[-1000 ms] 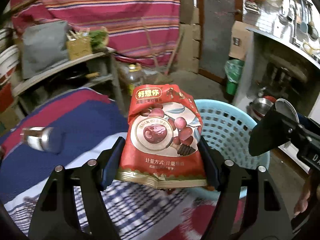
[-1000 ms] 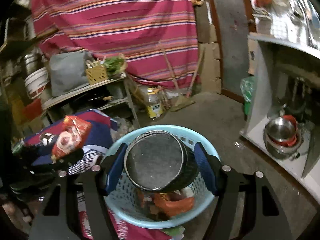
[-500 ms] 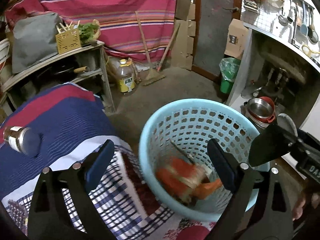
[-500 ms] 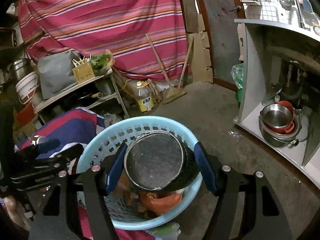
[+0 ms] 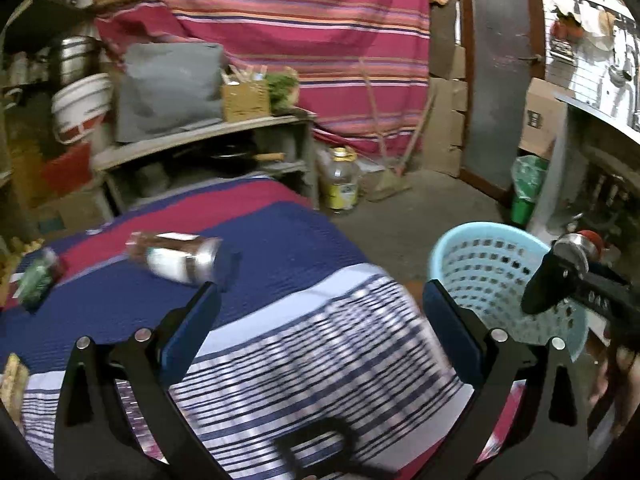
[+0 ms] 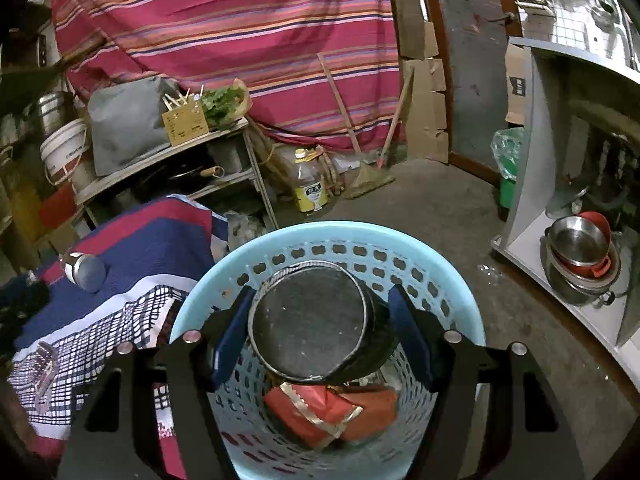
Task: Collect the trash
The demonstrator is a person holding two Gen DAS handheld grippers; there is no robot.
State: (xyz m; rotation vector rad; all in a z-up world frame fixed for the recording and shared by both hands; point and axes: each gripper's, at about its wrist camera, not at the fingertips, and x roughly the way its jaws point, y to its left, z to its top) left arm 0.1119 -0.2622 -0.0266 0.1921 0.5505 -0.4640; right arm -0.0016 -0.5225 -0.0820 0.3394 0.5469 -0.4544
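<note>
My right gripper [image 6: 320, 340] is shut on a round black tin [image 6: 312, 324] and holds it over the light blue basket [image 6: 460, 304]. A red snack bag [image 6: 320, 412] lies inside the basket. My left gripper [image 5: 320, 320] is open and empty above the striped cloth on the table [image 5: 304, 344]. A metal-capped jar [image 5: 176, 256] lies on its side on the blue cloth ahead of it; it also shows in the right wrist view [image 6: 82, 270]. The basket [image 5: 488, 276] stands to the right of the left gripper, with the right gripper's finger [image 5: 552, 280] over it.
A green packet [image 5: 36, 280] lies at the table's far left. A shelf [image 5: 200, 136] with a bucket and boxes stands behind the table. An oil bottle [image 6: 308, 184] and broom are on the floor. Metal bowls [image 6: 580, 252] sit on a low shelf at right.
My left gripper opened and dropped the red snack bag into the basket, then swung left over the table. My right gripper still holds the tin over the basket.
</note>
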